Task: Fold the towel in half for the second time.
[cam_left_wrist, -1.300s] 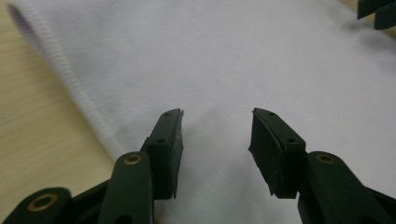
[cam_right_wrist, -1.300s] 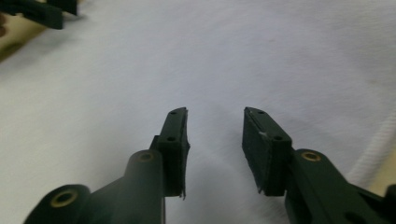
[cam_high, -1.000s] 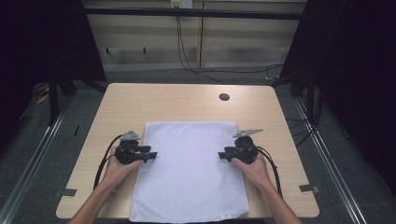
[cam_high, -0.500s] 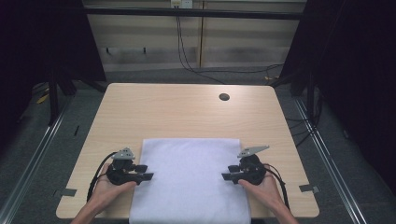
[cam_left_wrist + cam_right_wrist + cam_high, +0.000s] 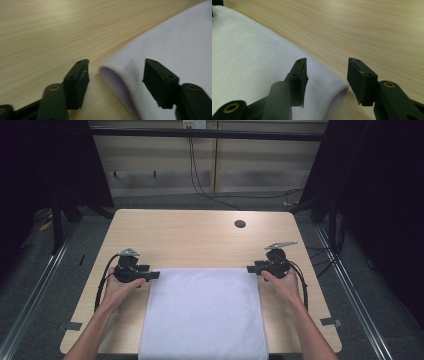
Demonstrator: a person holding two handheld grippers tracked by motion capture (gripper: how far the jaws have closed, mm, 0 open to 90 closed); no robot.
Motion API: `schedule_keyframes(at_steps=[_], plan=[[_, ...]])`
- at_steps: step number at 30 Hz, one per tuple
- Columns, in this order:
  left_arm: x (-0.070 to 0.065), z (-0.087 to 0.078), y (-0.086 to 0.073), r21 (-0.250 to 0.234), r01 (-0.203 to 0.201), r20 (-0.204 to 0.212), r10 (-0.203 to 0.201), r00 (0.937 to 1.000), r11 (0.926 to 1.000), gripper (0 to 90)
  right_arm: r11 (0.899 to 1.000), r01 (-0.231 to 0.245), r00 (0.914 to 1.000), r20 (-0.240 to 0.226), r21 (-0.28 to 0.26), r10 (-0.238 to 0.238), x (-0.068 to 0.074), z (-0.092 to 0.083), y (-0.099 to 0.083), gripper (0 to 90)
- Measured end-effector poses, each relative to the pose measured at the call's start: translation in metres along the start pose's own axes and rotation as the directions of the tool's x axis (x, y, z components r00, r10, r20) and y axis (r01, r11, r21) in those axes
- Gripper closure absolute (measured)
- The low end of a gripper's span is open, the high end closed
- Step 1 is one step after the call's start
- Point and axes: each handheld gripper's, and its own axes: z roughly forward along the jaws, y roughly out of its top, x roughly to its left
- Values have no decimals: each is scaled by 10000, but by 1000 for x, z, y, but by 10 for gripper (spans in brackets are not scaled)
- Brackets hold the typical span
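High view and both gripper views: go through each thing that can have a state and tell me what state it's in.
White cloth: folded, flat on the table, near end over the table's edge.
Left gripper: jaws just opened, apart around a folded corner, not pressing.
Right gripper: jaws just opened, corner between them, not gripped.

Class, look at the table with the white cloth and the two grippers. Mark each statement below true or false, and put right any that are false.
1. The white cloth hangs over the table's near edge. True.
2. The left gripper is clamped shut on the cloth. False: its jaws stand open, with the cloth's corner loose between them.
3. The right gripper sits at the cloth's far right corner. True.
4. The cloth covers the dark round hole in the table. False: the hole lies bare, beyond the cloth.
5. The cloth is crumpled in a heap. False: it lies flat.
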Motion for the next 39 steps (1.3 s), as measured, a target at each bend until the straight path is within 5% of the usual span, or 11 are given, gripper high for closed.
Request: schedule_keyframes(at_steps=[7,14,19,22,25,27,31,36,39], plan=[[5,5,0,72,-17,482,13,9988,10000,422,9988,-173,9998,-45,466,175,-10,14,-4,510],[5,7,-1,6,-262,767,261,9967,9997,529,9980,-527,9978,-383,354,541,-12,21,-10,565],[7,11,-4,-155,-97,1266,116,9919,9998,781,9977,-561,9966,-585,383,583,-14,20,-12,761],[8,7,-2,-752,312,1592,-189,9871,9967,864,9980,-570,9949,-818,255,589,-13,17,-11,842],[7,0,11,-917,151,1356,-26,9908,9957,869,9986,-534,9948,-864,43,536,-14,10,-3,858],[9,-8,23,-1434,310,1366,-113,9906,9892,871,9983,-451,9949,-924,-358,416,-15,1,9,860],[7,-26,52,-2021,0,1109,228,9936,9794,871,9929,-307,9974,-688,-1149,229,-15,-22,37,864],[3,-48,86,-2863,-223,900,500,9947,9579,871,9743,-294,9988,-442,-2235,200,-16,-46,69,867],[0,-57,93,-3210,-356,770,635,9950,9464,871,9641,-183,9992,-384,-2648,84,-14,-56,81,867]])
